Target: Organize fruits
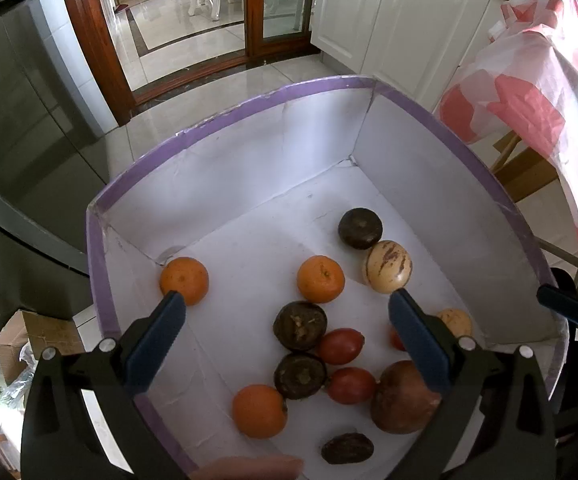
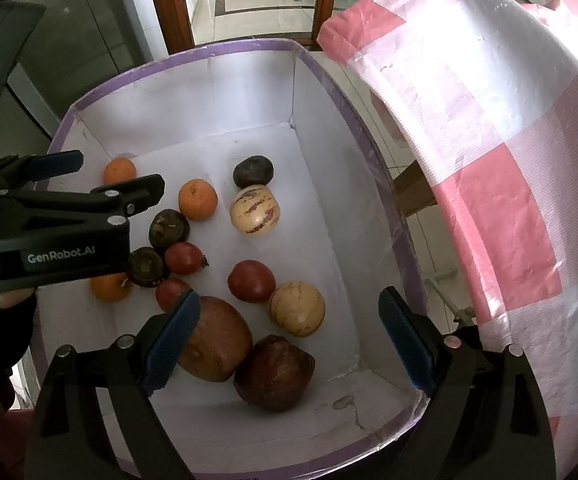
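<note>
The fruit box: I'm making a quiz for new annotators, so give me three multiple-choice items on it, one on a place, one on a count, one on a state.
1. Where does the striped cream fruit lie?
A. outside the box
B. beside the middle orange, below a dark fruit
C. between gripper pads

2. How many oranges lie in the box?
A. one
B. three
C. six

3. How is the right hand-held gripper?
A. open and empty
B. shut on an orange
C. shut on the box rim

Key: 1 B, the right wrist view shows it right of that orange; 2 B, the left wrist view shows three; 3 A, its blue pads stand wide apart above the fruit.
</note>
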The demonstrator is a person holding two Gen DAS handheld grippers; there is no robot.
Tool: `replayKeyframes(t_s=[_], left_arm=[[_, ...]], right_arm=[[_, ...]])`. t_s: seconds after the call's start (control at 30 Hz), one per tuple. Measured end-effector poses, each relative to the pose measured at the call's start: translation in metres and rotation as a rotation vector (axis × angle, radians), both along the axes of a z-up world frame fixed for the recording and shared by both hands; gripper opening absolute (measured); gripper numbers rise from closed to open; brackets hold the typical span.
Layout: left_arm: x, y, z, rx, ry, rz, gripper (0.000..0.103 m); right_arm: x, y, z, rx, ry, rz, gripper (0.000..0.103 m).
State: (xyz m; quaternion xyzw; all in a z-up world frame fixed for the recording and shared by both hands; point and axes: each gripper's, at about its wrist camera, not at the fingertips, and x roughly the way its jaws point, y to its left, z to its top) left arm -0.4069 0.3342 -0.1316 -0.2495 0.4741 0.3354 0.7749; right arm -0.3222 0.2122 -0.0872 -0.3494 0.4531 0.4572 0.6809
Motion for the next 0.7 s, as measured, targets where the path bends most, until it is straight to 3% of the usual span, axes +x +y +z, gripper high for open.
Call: replayKeyframes(t_s=[0.33,0.47,0.6,0.7], left_arm=[[-0.001,0.001,0.0,0.0,0.002,-0.004,0.101],[-0.004,-0.005,0.004,0.065,0.008,0.006,0.101],[0.0,-0.007,0.006,0.072,0.035,-0.043,0.101],[-0.002,-0.004,0.015,0.103,0.047,-0.016,0.101]], right_arm=[[0.0,0.001,0.0,0.0,0.001,0.002,0.088],[0.001,0.001,0.0,0.0,0.002,0.001,0.088],[-0.001,-0.001,0.002,0.009,-0.001,0.011,0.088],[-0.005,-0.004,0.012,0.045,0.005,0.035,0.088]])
